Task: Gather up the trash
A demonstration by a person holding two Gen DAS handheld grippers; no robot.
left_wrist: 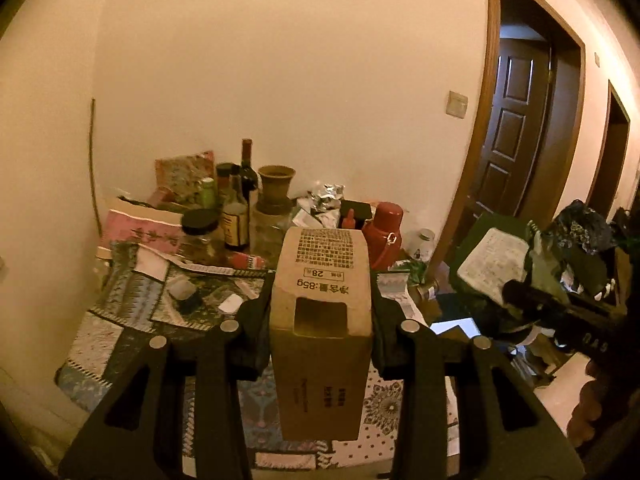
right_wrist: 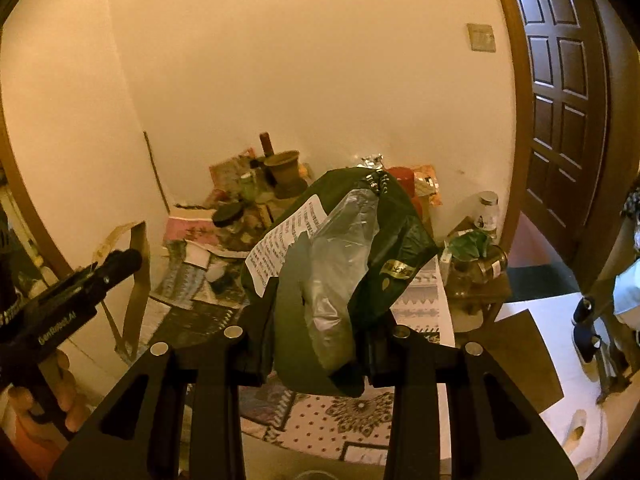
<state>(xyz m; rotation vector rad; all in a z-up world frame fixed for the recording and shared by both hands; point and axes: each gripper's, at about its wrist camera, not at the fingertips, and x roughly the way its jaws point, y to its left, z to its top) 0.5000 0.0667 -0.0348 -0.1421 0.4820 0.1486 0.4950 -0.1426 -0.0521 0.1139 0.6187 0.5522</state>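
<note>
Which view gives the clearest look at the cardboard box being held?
The left wrist view: the cardboard box fills the centre, clamped in the left gripper, print readable. The right wrist view shows only its brown edge at far left, beyond the left gripper.

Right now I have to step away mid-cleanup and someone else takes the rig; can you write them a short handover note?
Left gripper: shut on the cardboard box, held above the table.
Right gripper: shut on the green bag, clear plastic bunched in with it.
Done: both pieces lifted off the table.
Left: no bin shows in either view; find one and drop both. Crumpled foil and paper scraps remain among the bottles and jars.
</note>
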